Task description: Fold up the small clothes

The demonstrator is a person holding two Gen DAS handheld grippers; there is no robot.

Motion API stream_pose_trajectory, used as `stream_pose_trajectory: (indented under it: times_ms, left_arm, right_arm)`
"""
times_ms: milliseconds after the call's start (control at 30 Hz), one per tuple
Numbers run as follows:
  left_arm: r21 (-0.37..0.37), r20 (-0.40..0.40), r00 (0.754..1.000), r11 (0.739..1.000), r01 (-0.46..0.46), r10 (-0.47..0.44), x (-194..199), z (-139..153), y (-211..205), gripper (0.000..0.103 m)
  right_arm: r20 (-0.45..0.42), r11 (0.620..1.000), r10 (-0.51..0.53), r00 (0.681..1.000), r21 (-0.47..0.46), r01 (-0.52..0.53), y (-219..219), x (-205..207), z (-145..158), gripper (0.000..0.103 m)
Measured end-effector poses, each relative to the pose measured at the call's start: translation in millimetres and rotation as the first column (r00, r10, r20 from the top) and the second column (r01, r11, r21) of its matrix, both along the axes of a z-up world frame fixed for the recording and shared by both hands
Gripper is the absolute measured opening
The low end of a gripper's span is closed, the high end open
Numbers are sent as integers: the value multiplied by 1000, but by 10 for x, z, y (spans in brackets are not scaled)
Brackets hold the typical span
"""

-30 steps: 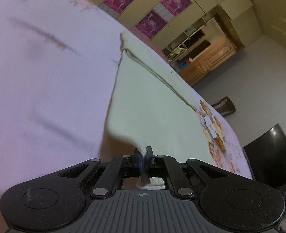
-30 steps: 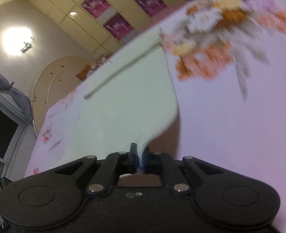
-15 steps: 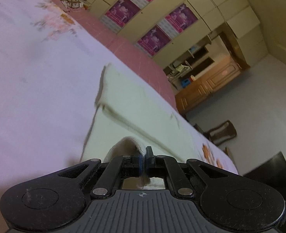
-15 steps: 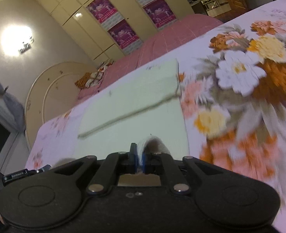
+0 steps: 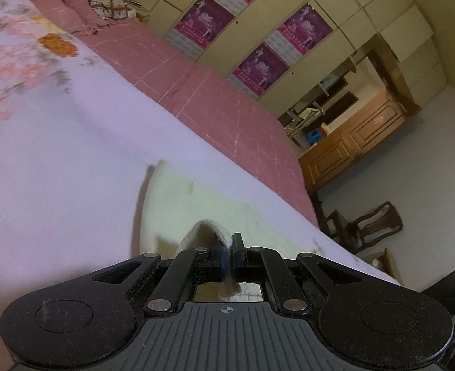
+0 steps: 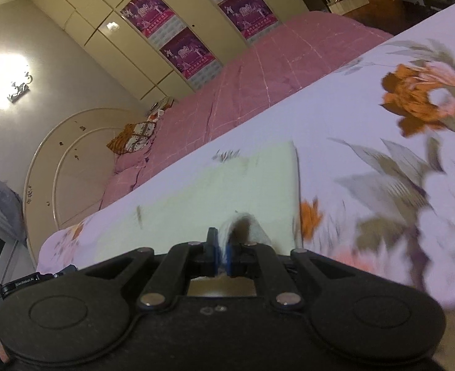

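While each pinches its own corner of the one pale cream cloth (image 5: pixel 196 204), the two hand-held grippers sit at the near edge of the piece, with the rest of it lying flat ahead of them on the bed (image 5: pixel 57 160), stretching away toward the pink quilt (image 5: pixel 215 105) on the far side. The left hand-held gripper (image 5: pixel 228 255) is closed tight on a raised loop of fabric at the cloth's left end; the right hand-held gripper (image 6: pixel 222 258) is closed just as tight on a small hump of fabric (image 6: pixel 242 225) near its right end. The cloth's long axis seems to run across, from one gripper to the other, so neither is nearer; they share it evenly. The far edge lies straight ahead of both, close by, and I judge the move now depends on setting the held edge down square against it. Counted: one cloth, two grippers, one bed with a flowered sheet, one quilt, a small heap of patterned cushions (image 6: pixel 134 134) by the headboard. Motion blur hides the sheet's finer detail.
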State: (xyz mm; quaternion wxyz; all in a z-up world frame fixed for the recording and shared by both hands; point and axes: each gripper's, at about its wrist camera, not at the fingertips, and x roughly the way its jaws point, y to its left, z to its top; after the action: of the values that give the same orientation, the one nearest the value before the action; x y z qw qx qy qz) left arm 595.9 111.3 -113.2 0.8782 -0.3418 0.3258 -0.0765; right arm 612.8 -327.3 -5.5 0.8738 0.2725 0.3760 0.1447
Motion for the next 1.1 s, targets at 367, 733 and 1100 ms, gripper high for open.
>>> stream_pose_trajectory:
  times_ms: [367, 733, 1100]
  left_arm:
    - [104, 130, 991, 994, -27, 13, 309, 74, 26, 79]
    - [427, -6, 978, 884, 191, -208, 551, -25, -323, 25]
    - [411, 219, 968, 911, 24, -124, 236, 242, -212, 3]
  right_arm:
    - [99, 999, -26, 995, 37, 23, -140, 272, -104, 38]
    - [99, 969, 107, 989, -234, -81, 133, 298, -83, 35]
    - [228, 882, 176, 958, -468, -51, 556, 139, 156, 6]
